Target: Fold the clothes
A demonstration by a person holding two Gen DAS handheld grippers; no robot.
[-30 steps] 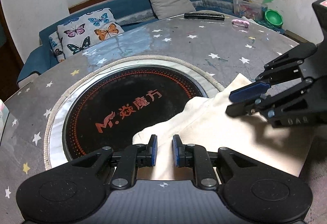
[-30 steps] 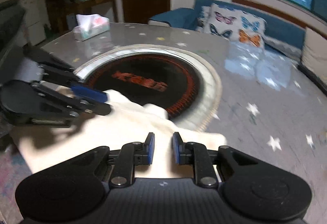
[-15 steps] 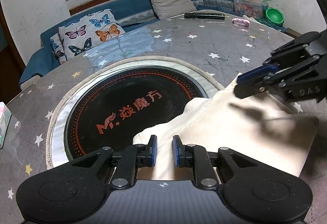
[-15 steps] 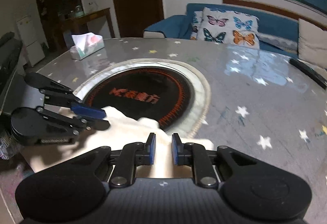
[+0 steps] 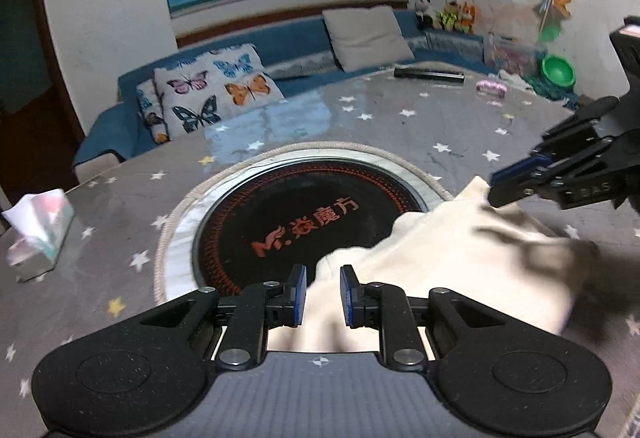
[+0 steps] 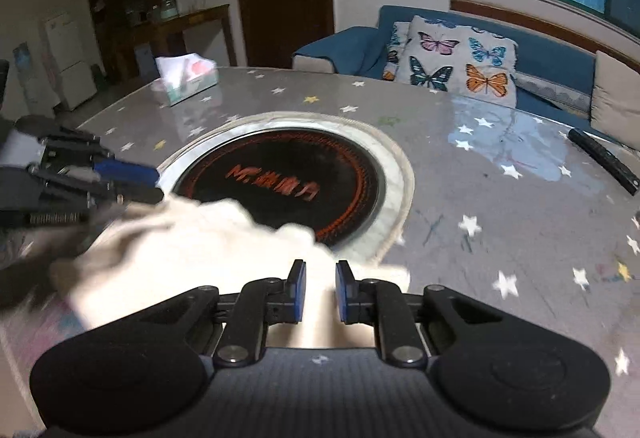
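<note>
1. left wrist view showed the cream garment (image 5: 460, 262) lying on the near part of the round table (image 5: 400, 126), its far edge lapping over the rim of the black centre disc (image 5: 304, 214) (the one with orange lettering).
2. the left gripper (image 5: 323, 294) had its blue pads a narrow gap apart with cream cloth filling that gap; whether the pads actually pressed it, i could not tell.
3. the right gripper (image 5: 494, 190) came in from the right with its jaws nearly together at the garment's far corner; a pinch on the cloth could not be made out.
4. right wrist view gave the same cloth (image 6: 192, 242), blurred, with the right gripper (image 6: 321, 292) over its edge and the left gripper (image 6: 156, 184) at the far left corner.
5. a tissue box (image 5: 38, 234) stood at the table's left edge.
6. a dark remote (image 5: 429, 74) and a pink object (image 5: 491, 87) lay on the far side.
7. beyond was a blue sofa (image 5: 280, 38) with butterfly cushions (image 5: 212, 94).
</note>
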